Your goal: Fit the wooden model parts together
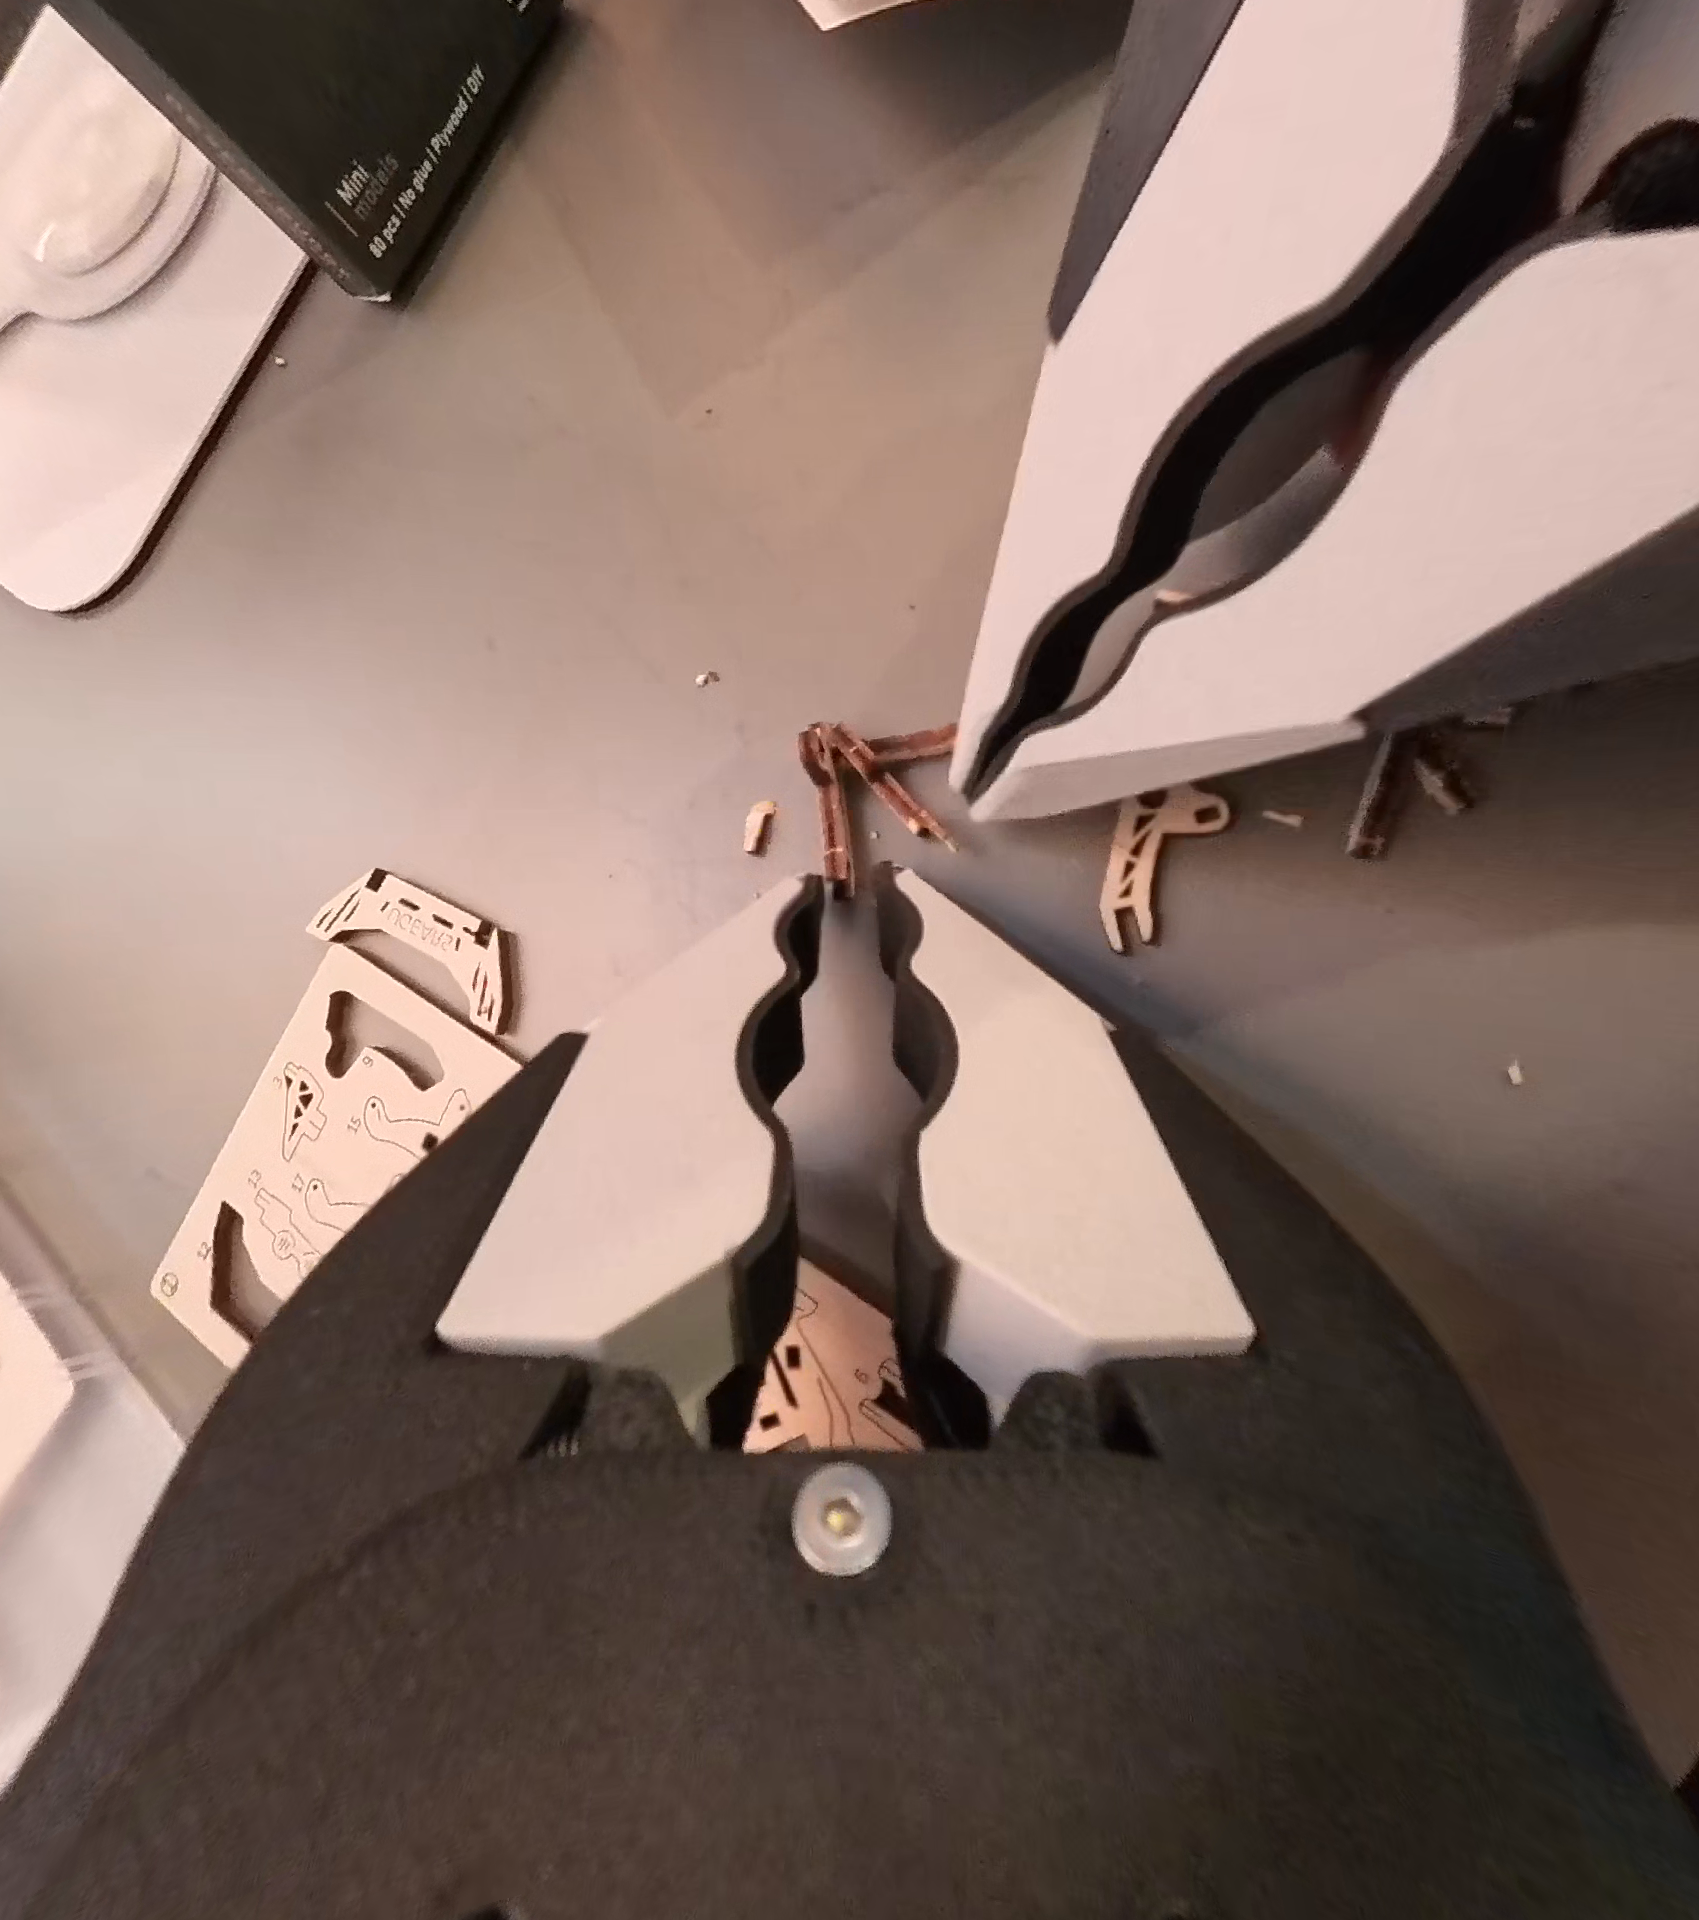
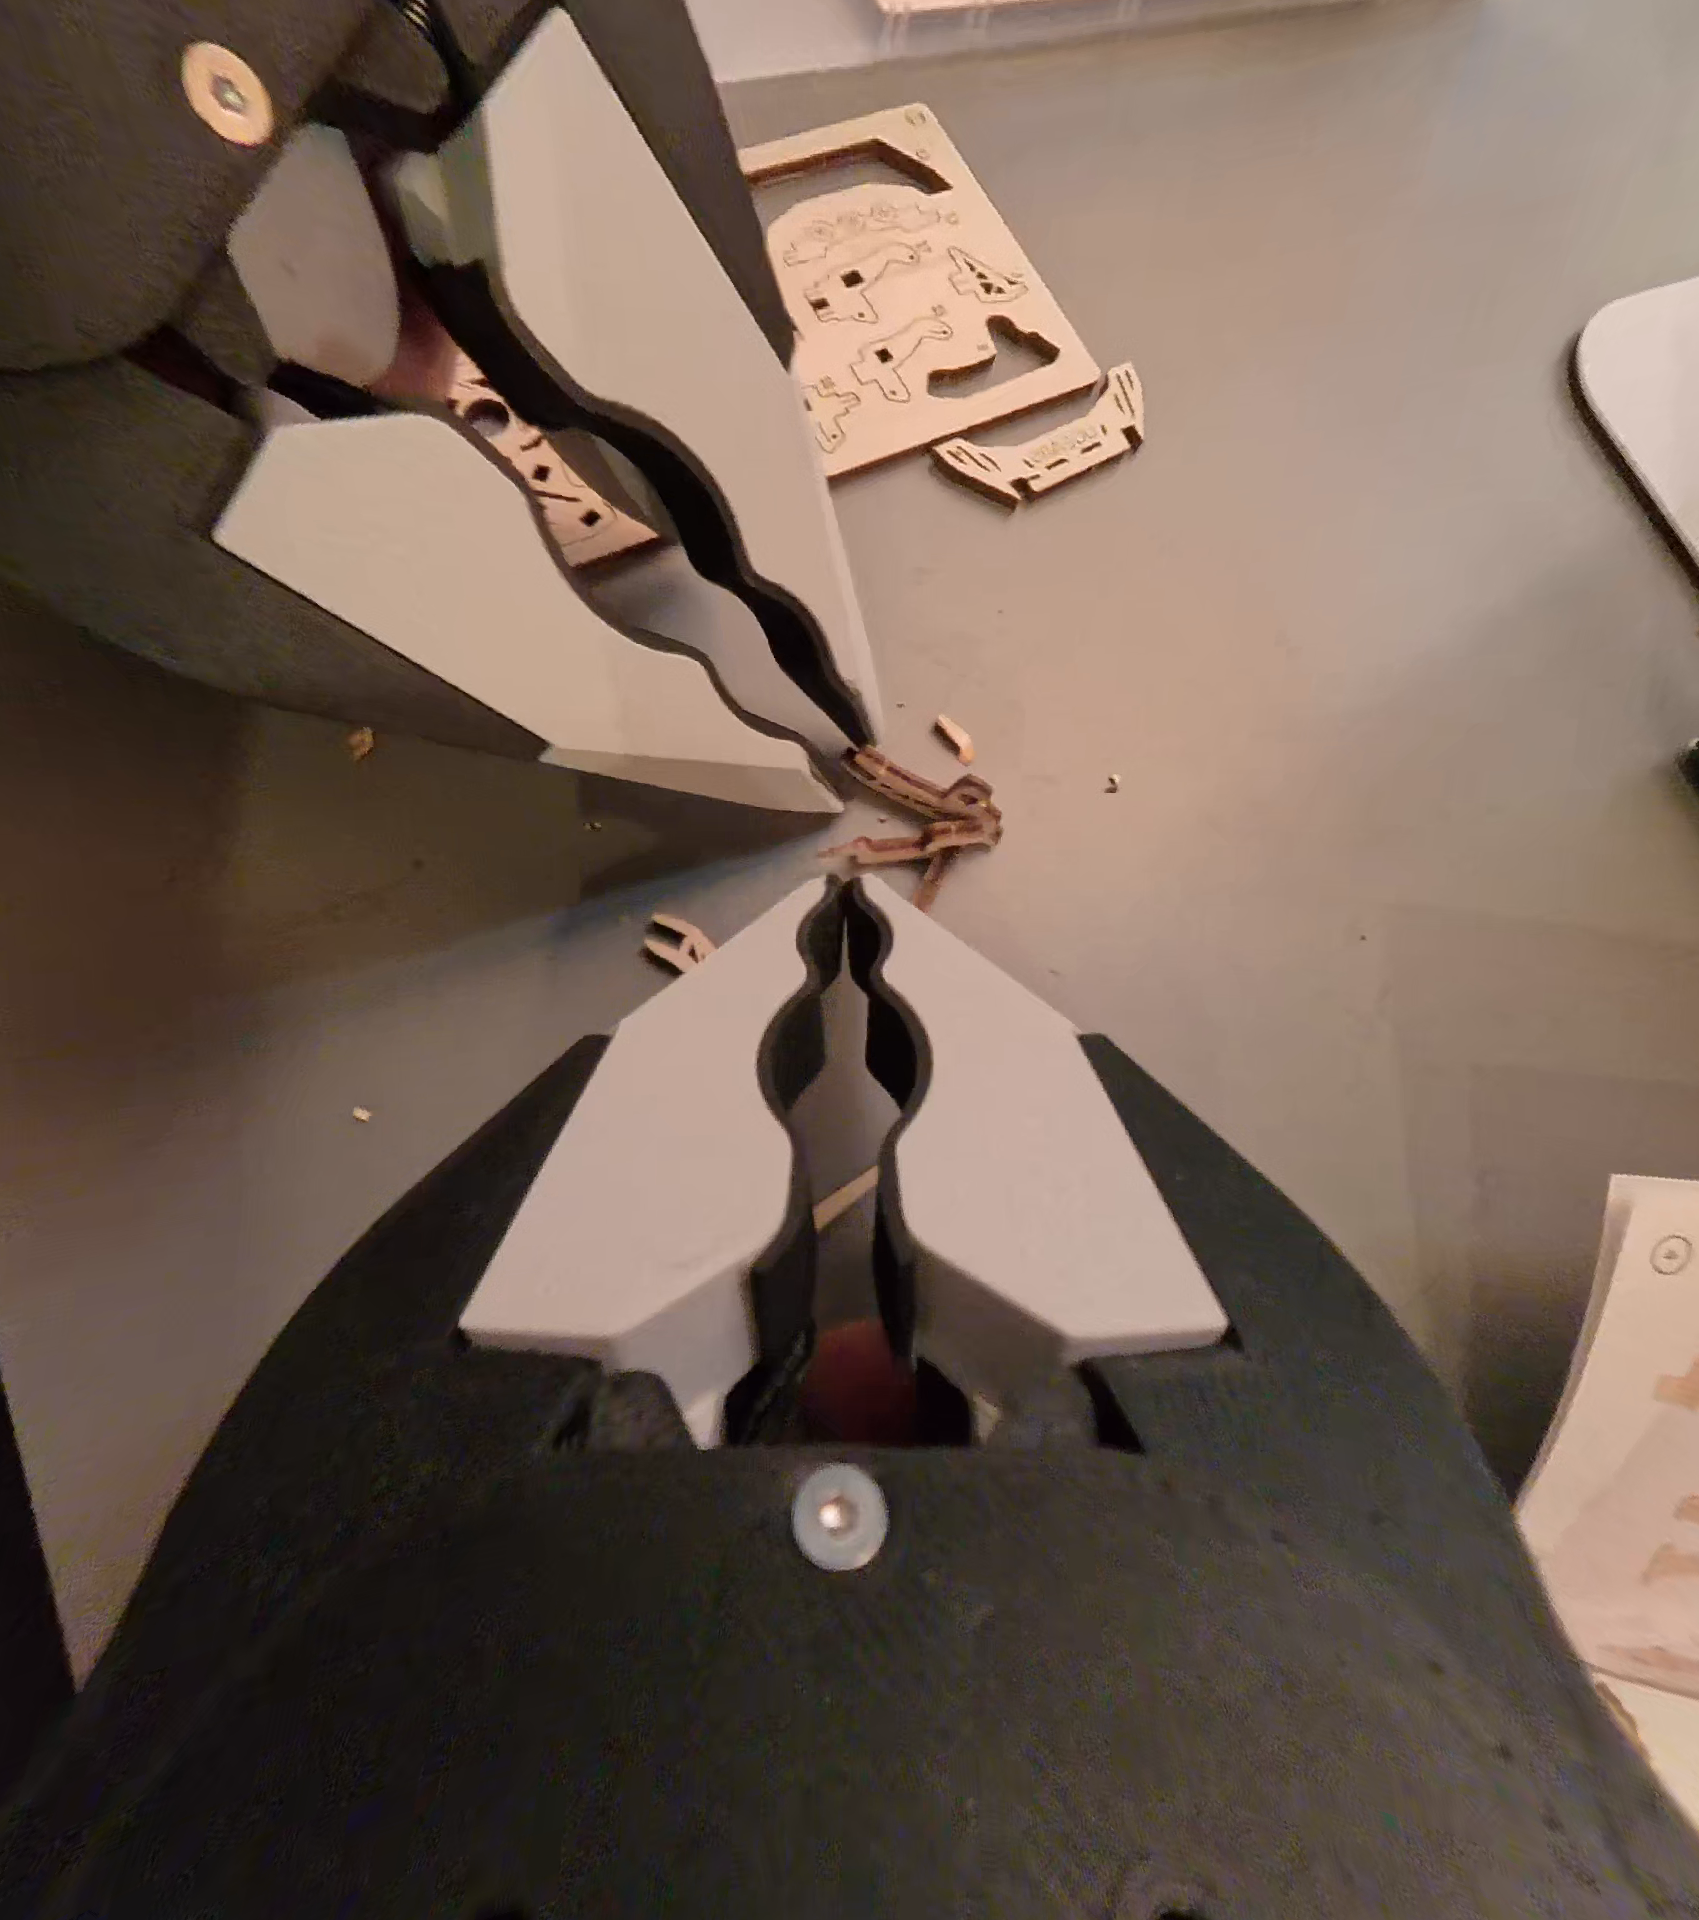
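A small jointed wooden assembly (image 1: 829,790) of thin brown strips lies on the grey table (image 1: 512,623). My left gripper (image 1: 852,881) is open. One strip's end sits between its tips, by the left pad (image 1: 805,896), with a visible gap to the right pad. The right wrist view shows the assembly (image 2: 928,800) and the left gripper (image 2: 850,774) at that strip's end. My right gripper (image 2: 843,883) is shut just short of another strip's tip. The left wrist view shows the right gripper (image 1: 975,790) beside the assembly.
A pale loose part (image 1: 1151,862) lies under the right gripper. A cut-out plywood sheet (image 1: 346,1101) and a curved part (image 1: 419,935) lie at the left. A black box (image 1: 346,125), a white board (image 1: 66,343), dark scraps (image 1: 1396,790) and paper sheets (image 2: 1697,1455) surround the work. My left and right fingertips are right by each other.
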The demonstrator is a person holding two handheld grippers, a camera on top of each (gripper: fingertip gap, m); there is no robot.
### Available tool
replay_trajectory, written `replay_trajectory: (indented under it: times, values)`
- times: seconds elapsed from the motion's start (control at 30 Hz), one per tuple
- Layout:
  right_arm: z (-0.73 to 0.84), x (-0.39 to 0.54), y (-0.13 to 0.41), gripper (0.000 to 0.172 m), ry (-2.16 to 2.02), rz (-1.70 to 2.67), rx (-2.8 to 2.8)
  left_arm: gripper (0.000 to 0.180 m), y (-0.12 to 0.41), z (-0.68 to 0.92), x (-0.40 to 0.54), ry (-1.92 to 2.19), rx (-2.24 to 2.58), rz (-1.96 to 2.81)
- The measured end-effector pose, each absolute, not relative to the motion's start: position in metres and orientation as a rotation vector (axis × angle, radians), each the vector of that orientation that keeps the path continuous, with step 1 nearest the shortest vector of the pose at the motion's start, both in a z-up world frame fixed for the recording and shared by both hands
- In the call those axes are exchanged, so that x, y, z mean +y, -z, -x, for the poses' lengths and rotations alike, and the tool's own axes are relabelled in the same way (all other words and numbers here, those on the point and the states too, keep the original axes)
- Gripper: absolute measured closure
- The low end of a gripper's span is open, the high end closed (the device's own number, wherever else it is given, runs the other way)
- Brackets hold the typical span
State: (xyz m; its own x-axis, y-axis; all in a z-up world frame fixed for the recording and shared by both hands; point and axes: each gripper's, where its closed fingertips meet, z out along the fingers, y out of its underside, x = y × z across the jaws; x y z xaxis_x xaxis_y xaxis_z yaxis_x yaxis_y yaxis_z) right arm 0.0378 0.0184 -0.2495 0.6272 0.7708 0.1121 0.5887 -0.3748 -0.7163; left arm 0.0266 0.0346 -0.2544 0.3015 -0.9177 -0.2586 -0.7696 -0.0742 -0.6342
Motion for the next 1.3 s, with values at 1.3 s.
replay_trajectory:
  times: [1.3]
  values:
    - [-0.042,0.024,0.249,0.163,-0.529,2.240,-0.812,0.165,0.242,-0.038,0.017,0.390,1.465,1.796]
